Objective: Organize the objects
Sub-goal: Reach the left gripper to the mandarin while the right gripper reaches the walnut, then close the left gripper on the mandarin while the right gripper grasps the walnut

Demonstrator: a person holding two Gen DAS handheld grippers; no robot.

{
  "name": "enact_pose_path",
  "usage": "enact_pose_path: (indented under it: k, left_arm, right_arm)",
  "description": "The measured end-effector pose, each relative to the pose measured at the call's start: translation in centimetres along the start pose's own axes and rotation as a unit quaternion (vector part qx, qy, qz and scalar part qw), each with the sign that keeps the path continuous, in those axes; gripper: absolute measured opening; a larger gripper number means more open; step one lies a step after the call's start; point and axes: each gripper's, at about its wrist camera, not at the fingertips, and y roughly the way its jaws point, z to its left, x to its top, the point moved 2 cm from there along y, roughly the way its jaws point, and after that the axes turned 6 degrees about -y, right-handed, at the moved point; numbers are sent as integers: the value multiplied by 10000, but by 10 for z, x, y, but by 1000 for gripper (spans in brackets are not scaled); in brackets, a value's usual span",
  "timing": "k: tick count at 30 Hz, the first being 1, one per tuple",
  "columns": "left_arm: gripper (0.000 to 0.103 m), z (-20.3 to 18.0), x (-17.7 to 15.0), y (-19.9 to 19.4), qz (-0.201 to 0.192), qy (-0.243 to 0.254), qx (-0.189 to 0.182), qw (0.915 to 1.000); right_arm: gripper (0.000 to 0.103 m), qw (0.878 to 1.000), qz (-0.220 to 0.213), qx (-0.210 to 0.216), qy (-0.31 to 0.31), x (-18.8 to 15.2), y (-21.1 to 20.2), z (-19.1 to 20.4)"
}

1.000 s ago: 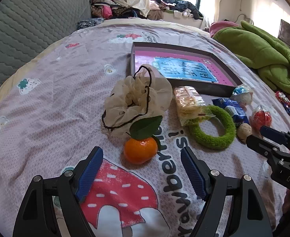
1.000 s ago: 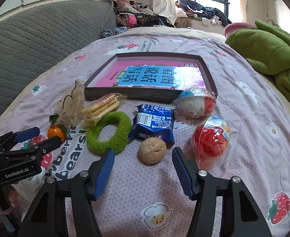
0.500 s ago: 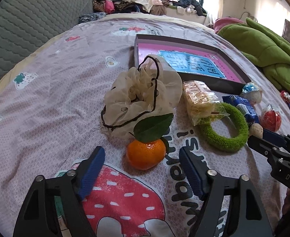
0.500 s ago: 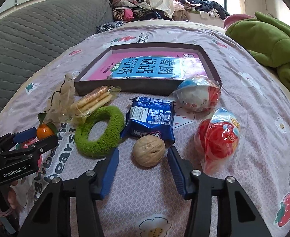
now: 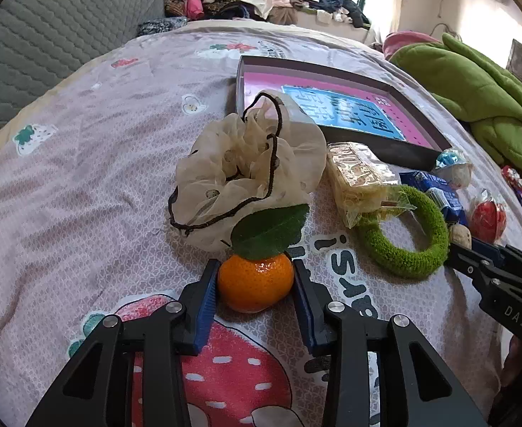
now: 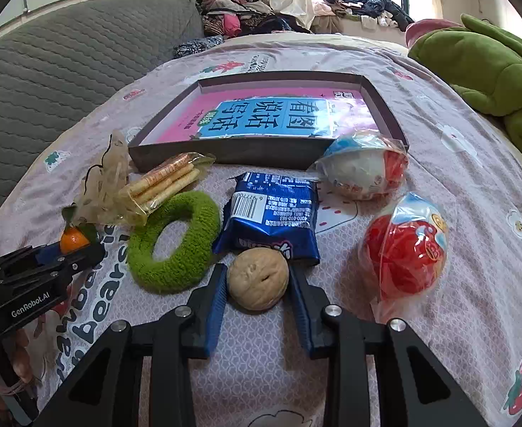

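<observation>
Tongs both just closed: left gripper point(image 5: 255, 286) clamps the orange point(image 5: 255, 282), low centre of its frame; right gripper point(image 6: 257, 284) clamps the walnut point(image 6: 257, 278), low centre, touching the blue packet point(image 6: 273, 217). Box point(image 6: 261, 153) sits upper centre.

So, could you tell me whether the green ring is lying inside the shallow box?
No, the green ring lies on the bedsheet in front of the box, beside the blue snack packet.

Lying along the bed point(image 6: 439, 114) before the tray point(image 6: 261, 149): tangerine point(image 5: 255, 281), ring point(image 6: 175, 240), walnut point(image 6: 257, 277), left to right.
</observation>
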Motion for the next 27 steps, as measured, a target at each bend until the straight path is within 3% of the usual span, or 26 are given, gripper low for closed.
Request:
enact_pose_path:
  k: [27]
  left_arm:
    - [39,-27,-1,-53,-371,200,138,9990]
  right_arm:
    - [35,9988,-463,76,-153,6,-56,16]
